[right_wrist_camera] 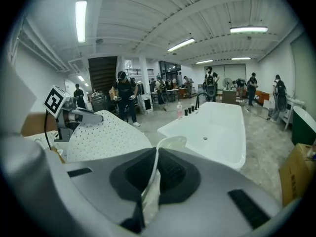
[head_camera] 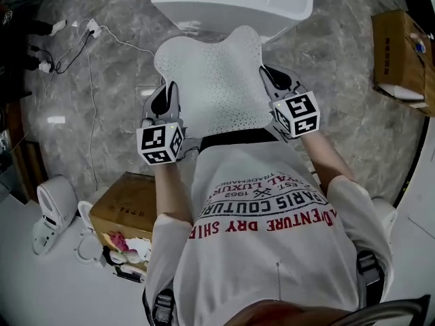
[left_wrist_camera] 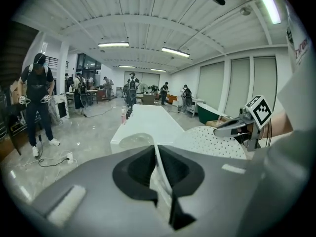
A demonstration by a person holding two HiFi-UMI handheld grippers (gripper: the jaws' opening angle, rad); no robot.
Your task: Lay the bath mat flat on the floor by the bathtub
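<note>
The white perforated bath mat (head_camera: 214, 80) hangs stretched between my two grippers, in the air in front of the person's body. Its far edge reaches toward the white bathtub (head_camera: 231, 2) at the top of the head view. My left gripper (head_camera: 168, 94) is shut on the mat's left edge, and the right gripper (head_camera: 270, 75) is shut on its right edge. In the left gripper view a thin fold of the mat (left_wrist_camera: 212, 139) runs between the closed jaws, with the bathtub (left_wrist_camera: 148, 125) beyond. The right gripper view shows the same pinch, with the mat (right_wrist_camera: 103, 135) at the left and the bathtub (right_wrist_camera: 212, 132) ahead.
Grey marble floor lies under the mat. A cardboard box (head_camera: 401, 53) stands at the right and another (head_camera: 126, 209) at the lower left, beside a white appliance (head_camera: 51, 212). A power strip with cables (head_camera: 75, 39) lies at the upper left. People stand in the background (right_wrist_camera: 126, 100).
</note>
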